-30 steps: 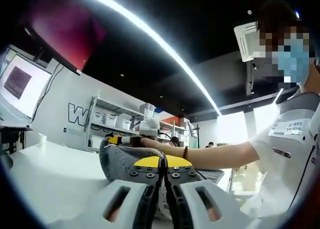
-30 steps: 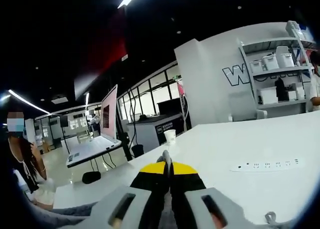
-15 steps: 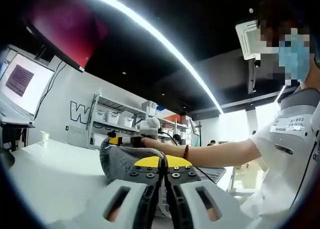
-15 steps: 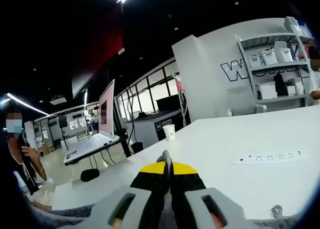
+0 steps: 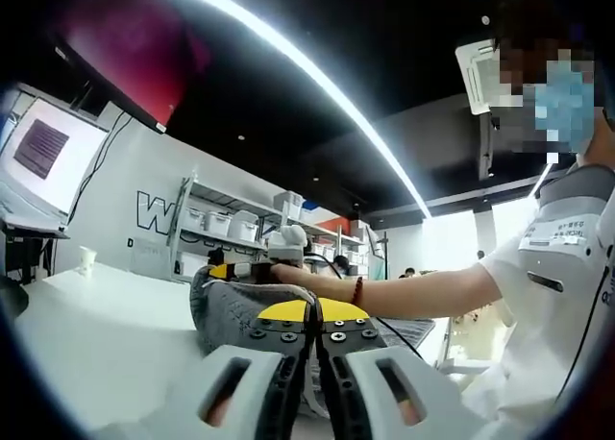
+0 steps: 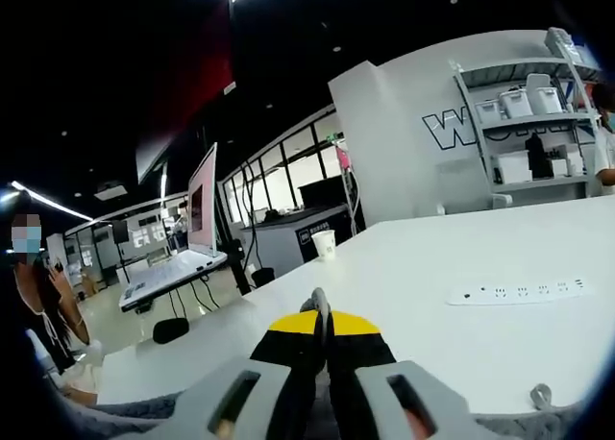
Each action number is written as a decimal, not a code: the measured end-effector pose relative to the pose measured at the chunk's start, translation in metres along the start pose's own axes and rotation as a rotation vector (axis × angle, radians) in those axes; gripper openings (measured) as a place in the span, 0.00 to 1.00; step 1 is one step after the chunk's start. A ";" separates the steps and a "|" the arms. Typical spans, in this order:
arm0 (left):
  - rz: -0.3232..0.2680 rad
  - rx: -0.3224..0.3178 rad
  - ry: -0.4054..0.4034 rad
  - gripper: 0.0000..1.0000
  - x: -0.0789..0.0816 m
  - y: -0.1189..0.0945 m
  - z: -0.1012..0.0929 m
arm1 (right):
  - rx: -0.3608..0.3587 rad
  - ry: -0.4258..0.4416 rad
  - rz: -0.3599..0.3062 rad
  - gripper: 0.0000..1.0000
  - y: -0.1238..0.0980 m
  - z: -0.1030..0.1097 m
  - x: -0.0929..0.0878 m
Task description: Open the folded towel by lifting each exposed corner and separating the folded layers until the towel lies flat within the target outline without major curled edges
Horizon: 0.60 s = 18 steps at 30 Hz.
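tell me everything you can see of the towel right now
The towel is grey, with a knitted or terry-looking weave and a paler bound edge. In the left gripper view it rises in a curved, bunched fold off the white table, pinched at the near end in the left gripper and at the far end by the right gripper. In the right gripper view grey strips of it show low at both sides. It isn't flat; no outline shows.
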<state>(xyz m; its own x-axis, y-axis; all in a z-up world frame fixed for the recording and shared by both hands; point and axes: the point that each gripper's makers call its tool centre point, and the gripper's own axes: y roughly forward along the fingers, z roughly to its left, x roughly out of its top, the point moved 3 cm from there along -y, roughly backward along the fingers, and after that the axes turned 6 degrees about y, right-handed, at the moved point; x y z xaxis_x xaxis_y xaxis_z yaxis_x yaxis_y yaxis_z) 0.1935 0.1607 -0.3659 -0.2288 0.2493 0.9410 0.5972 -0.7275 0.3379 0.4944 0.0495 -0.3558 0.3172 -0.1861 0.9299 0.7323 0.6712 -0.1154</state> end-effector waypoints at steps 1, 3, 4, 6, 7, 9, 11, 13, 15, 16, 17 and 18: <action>0.001 0.000 0.001 0.00 0.000 0.000 0.000 | -0.002 -0.002 0.003 0.00 0.001 0.000 -0.001; 0.003 -0.002 0.001 0.00 -0.001 -0.001 -0.001 | -0.002 -0.001 0.006 0.00 0.001 0.000 -0.002; 0.005 -0.004 0.001 0.00 -0.002 -0.001 -0.001 | -0.007 -0.007 0.012 0.00 0.003 -0.001 -0.002; 0.007 -0.004 0.001 0.00 -0.003 -0.002 0.000 | -0.014 -0.030 0.019 0.00 0.004 -0.002 -0.004; 0.009 -0.005 -0.001 0.00 -0.004 -0.002 0.000 | -0.015 -0.026 0.020 0.00 0.004 -0.002 -0.004; 0.011 -0.003 -0.001 0.00 -0.005 -0.004 0.001 | -0.010 -0.004 0.015 0.00 0.004 -0.002 -0.004; 0.009 0.000 -0.005 0.00 -0.006 -0.006 0.003 | -0.009 0.000 0.016 0.00 0.005 -0.002 -0.004; 0.010 0.003 -0.007 0.00 -0.007 -0.006 0.004 | -0.008 -0.003 0.019 0.00 0.007 -0.001 -0.005; 0.010 0.008 -0.008 0.00 -0.007 -0.007 0.004 | -0.007 -0.003 0.020 0.00 0.009 -0.002 -0.005; 0.009 0.008 -0.007 0.00 -0.007 -0.008 0.004 | -0.005 -0.002 0.019 0.00 0.010 -0.002 -0.005; 0.007 0.009 -0.002 0.00 -0.006 -0.008 0.004 | -0.005 -0.003 0.020 0.00 0.012 0.000 -0.007; 0.007 0.009 -0.002 0.00 -0.006 -0.008 0.005 | -0.005 -0.005 0.021 0.00 0.012 0.000 -0.008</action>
<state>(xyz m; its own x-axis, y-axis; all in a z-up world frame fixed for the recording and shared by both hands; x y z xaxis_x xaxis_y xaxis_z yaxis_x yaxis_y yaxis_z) 0.1934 0.1683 -0.3746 -0.2234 0.2456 0.9433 0.6059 -0.7231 0.3317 0.5006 0.0589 -0.3642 0.3300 -0.1683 0.9288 0.7285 0.6712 -0.1372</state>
